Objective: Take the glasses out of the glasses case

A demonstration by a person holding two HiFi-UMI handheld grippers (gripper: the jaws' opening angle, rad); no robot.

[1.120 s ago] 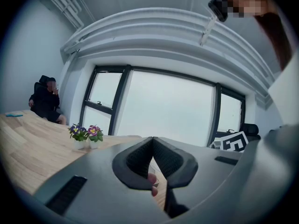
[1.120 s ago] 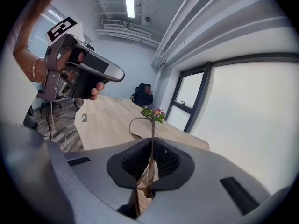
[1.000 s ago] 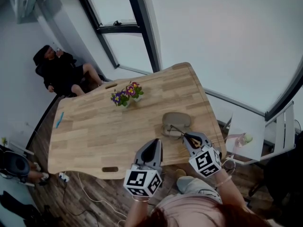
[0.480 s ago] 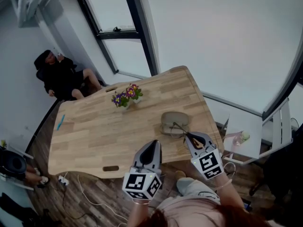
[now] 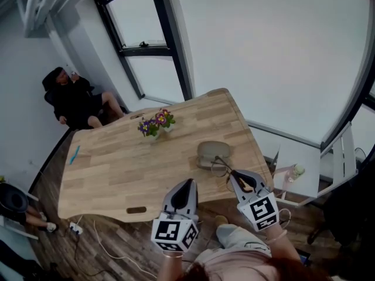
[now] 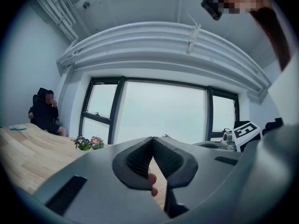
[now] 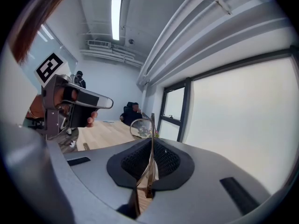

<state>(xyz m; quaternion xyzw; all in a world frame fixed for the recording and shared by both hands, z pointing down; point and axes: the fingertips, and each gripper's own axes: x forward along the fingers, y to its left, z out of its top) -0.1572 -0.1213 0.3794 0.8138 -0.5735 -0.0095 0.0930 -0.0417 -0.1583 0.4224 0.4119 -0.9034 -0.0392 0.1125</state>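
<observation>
A grey-brown glasses case (image 5: 212, 153) lies on the wooden table (image 5: 117, 163) near its right end. Thin wire-framed glasses (image 5: 222, 166) hang just in front of the case, lifted clear of it. My right gripper (image 5: 237, 175) is shut on the glasses, whose temple runs between the ribbed pads (image 7: 164, 158) and whose round lens (image 7: 141, 129) sticks out beyond the jaws. My left gripper (image 5: 187, 184) hovers over the table's front edge, left of the right one, shut with nothing between its pads (image 6: 140, 158).
A small pot of purple and yellow flowers (image 5: 154, 123) stands mid-table toward the back. A blue pen (image 5: 73, 154) lies near the table's left edge. A person (image 5: 73, 98) sits in a chair by the window at far left. A white side table (image 5: 299, 177) stands to the right.
My right gripper has drawn the glasses back toward me, away from the case. The view has shifted slightly; the left gripper has barely moved.
</observation>
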